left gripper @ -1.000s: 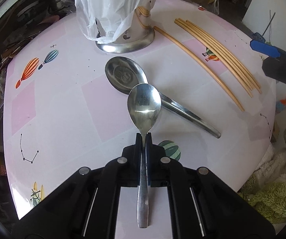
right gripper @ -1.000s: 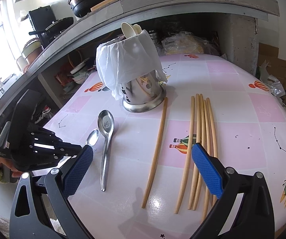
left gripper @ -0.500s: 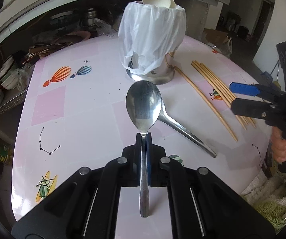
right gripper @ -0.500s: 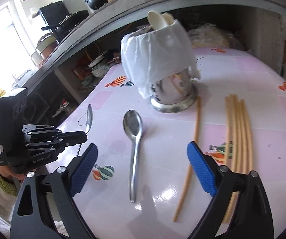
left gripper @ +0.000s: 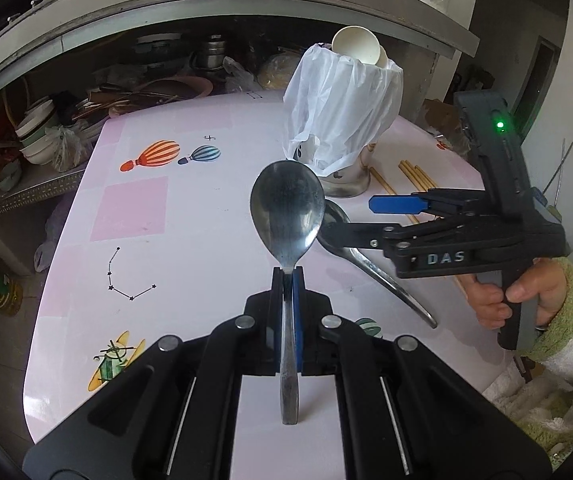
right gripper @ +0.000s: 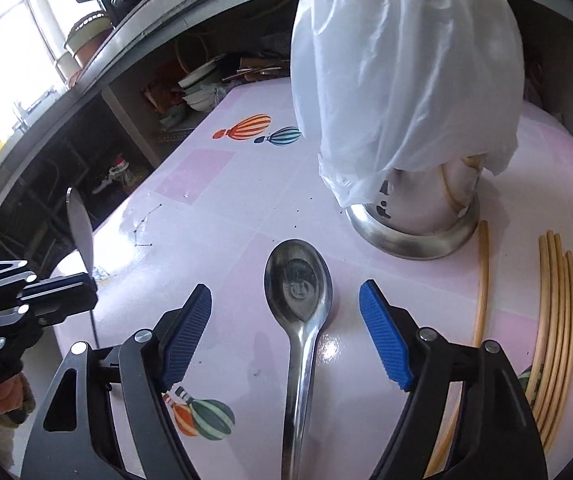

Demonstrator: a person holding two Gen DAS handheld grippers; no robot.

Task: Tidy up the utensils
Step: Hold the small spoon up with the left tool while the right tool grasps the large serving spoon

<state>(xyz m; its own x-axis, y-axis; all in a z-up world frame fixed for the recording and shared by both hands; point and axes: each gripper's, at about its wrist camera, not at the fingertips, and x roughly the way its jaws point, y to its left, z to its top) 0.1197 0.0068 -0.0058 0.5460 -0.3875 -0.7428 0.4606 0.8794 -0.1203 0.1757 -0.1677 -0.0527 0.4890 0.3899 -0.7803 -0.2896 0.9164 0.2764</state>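
Note:
My left gripper (left gripper: 286,276) is shut on the neck of a steel spoon (left gripper: 287,208), held above the table with its bowl forward. In the right wrist view that spoon (right gripper: 80,232) stands edge-on at the left. A second steel spoon (right gripper: 298,292) lies on the pink table, and my open right gripper (right gripper: 286,332) has a finger on each side of its neck. In the left wrist view the right gripper (left gripper: 370,220) reaches in over that lying spoon (left gripper: 386,284). A steel utensil holder (right gripper: 414,216) draped with a white plastic bag (left gripper: 342,108) stands beyond.
Several long bamboo chopsticks (right gripper: 554,320) lie right of the holder, one (right gripper: 482,280) apart from the bundle. A white ladle (left gripper: 356,46) sticks out of the holder. Cluttered shelves with bowls (left gripper: 42,136) run behind the table. The table's left edge (left gripper: 70,232) drops off.
My left gripper has lifted and tilted up with its spoon. My right gripper has moved forward and down, so its open fingers now straddle the lying spoon.

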